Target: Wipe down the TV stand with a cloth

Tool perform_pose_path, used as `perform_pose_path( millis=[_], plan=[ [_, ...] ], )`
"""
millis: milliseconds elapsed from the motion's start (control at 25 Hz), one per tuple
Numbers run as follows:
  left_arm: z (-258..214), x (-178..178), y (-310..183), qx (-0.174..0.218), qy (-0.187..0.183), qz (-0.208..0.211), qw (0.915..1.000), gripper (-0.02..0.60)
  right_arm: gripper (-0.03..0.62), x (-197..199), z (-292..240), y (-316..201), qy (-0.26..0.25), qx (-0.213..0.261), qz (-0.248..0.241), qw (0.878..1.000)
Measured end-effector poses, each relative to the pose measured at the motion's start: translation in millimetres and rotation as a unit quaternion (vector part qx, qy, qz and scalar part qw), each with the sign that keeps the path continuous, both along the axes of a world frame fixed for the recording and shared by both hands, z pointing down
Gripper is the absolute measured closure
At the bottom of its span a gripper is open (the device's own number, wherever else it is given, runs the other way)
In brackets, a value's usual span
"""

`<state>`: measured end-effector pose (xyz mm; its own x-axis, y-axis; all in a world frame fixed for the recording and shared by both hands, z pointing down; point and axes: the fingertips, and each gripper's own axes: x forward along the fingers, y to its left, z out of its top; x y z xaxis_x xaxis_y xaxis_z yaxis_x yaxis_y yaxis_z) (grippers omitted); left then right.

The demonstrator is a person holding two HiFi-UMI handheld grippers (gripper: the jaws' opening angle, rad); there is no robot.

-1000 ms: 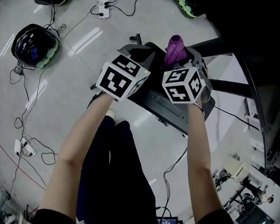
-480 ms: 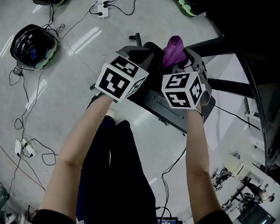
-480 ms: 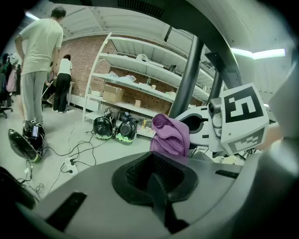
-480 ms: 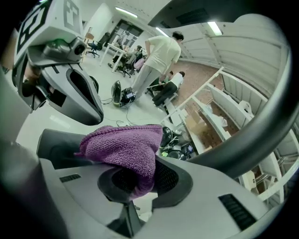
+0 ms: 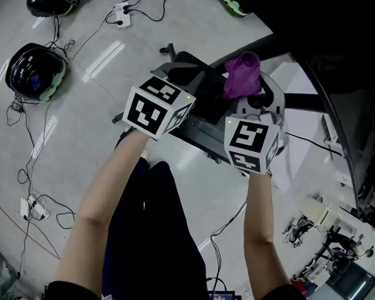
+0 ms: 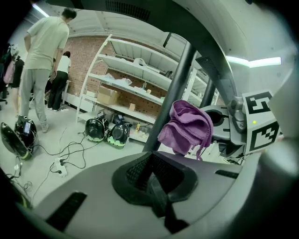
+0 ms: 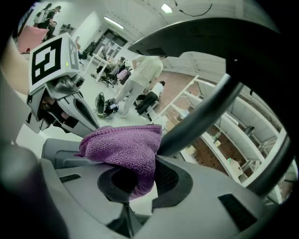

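The left tongs [image 6: 154,184] were seen pressed together with nothing between them. The right tongs [image 7: 133,184] were clamped on the purple cloth [image 5: 242,74], which was bunched and held up off the floor [image 5: 78,127]. Over the last second the right tongs had been carried to the right, so that the cloth was brought just beside the dark slanted post [image 7: 201,116], taken to be part of the TV stand. Contact with the post could not be confirmed. Wiping was therefore judged to be about to begin rather than under way. Two tongs and one cloth were counted. Farther off, three helmets [image 6: 96,130] were counted on the floor in the left gripper view. Two people [image 6: 44,60] were seen standing by the shelves [image 6: 131,84].
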<state>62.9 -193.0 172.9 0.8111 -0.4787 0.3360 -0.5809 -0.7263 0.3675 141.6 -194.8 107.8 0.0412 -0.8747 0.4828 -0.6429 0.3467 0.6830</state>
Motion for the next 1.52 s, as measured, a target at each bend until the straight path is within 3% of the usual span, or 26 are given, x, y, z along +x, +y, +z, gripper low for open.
perform_pose_path(
  millis=[320,680,1000,1520],
  plan=[
    [-36,21,17,0.022,0.017,0.024,0.9993,0.575,0.519,51,-59,17,-0.010,0.112,0.073,0.991],
    [-69,22,16,0.052,0.039,0.028,0.9975,0.575,0.519,59,-109,-11,0.016,0.212,0.085,0.974],
    [-47,18,20,0.037,0.030,0.022,0.9986,0.575,0.519,60,-96,-28,0.033,0.205,0.083,0.975],
    [-27,24,22,0.022,0.020,0.026,0.9992,0.575,0.519,61,-42,-31,0.039,0.146,0.077,0.985]
  ],
)
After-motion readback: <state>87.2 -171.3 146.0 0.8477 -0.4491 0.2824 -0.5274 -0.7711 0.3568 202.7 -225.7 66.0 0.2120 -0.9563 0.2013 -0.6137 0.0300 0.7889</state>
